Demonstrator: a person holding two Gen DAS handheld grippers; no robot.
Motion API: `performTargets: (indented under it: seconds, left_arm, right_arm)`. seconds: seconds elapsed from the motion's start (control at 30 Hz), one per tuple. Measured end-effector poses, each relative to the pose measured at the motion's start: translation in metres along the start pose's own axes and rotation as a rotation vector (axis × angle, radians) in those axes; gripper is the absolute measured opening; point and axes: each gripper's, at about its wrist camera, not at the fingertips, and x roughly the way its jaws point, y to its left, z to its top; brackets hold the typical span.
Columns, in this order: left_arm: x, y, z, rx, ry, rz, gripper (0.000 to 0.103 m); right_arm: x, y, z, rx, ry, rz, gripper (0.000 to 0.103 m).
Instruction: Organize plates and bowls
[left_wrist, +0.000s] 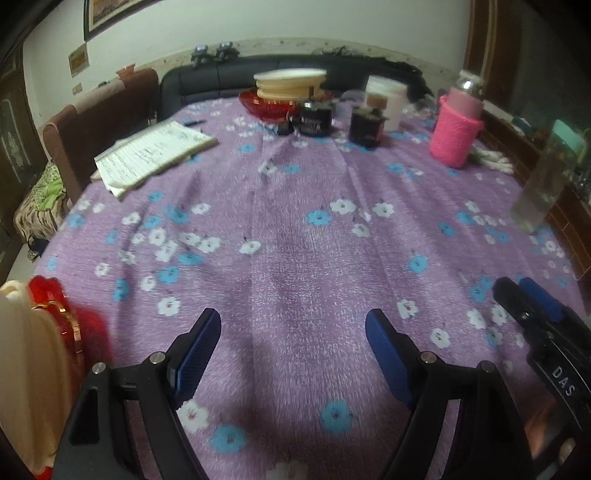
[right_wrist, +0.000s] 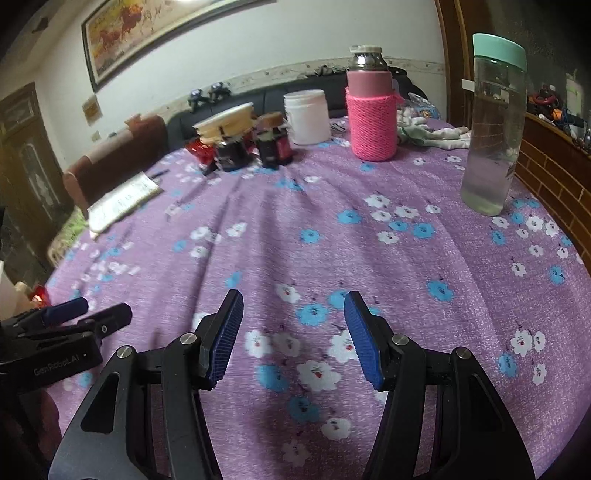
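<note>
A stack of cream plates (left_wrist: 290, 85) sits on a red glass bowl (left_wrist: 267, 105) at the far side of the table; the stack also shows in the right wrist view (right_wrist: 225, 123). A cream dish (left_wrist: 26, 373) and a red glass dish (left_wrist: 70, 325) lie at the near left edge. My left gripper (left_wrist: 293, 328) is open and empty, low over the purple flowered cloth (left_wrist: 295, 229). My right gripper (right_wrist: 293, 310) is open and empty too, beside the left one; it shows in the left wrist view (left_wrist: 524, 295).
A notepad (left_wrist: 155, 155) lies at the left. Two dark jars (left_wrist: 314, 118), a white tub (left_wrist: 386, 99), a pink-sleeved flask (left_wrist: 458, 122) and a clear bottle with a teal cap (right_wrist: 493, 125) stand at the back and right. A chair (left_wrist: 99, 122) stands behind.
</note>
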Motion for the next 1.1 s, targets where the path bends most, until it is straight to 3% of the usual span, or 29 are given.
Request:
performTargets:
  seconds: [0.07, 0.23, 0.4, 0.63, 0.93, 1.1]
  left_arm:
    - [-0.017, 0.001, -0.002, 0.010, -0.040, 0.039, 0.081]
    - [-0.077, 0.020, -0.015, -0.014, -0.193, 0.237, 0.081]
    - [-0.122, 0.059, -0.028, -0.095, -0.235, 0.235, 0.081]
    - [-0.148, 0.108, -0.048, -0.189, -0.236, 0.278, 0.081]
    - [-0.158, 0.156, -0.060, -0.307, -0.265, 0.326, 0.081]
    - [-0.161, 0.175, -0.063, -0.349, -0.280, 0.334, 0.081]
  right_arm:
    - [-0.009, 0.006, 0.001, -0.008, -0.033, 0.033, 0.057]
    - [-0.035, 0.037, 0.000, -0.064, -0.121, 0.135, 0.057]
    - [-0.047, 0.091, -0.012, -0.141, -0.120, 0.225, 0.058]
    - [-0.056, 0.152, -0.025, -0.142, -0.077, 0.381, 0.058]
    - [-0.063, 0.218, -0.059, -0.303, -0.047, 0.442, 0.058]
    - [-0.060, 0.235, -0.069, -0.350, -0.035, 0.456, 0.058]
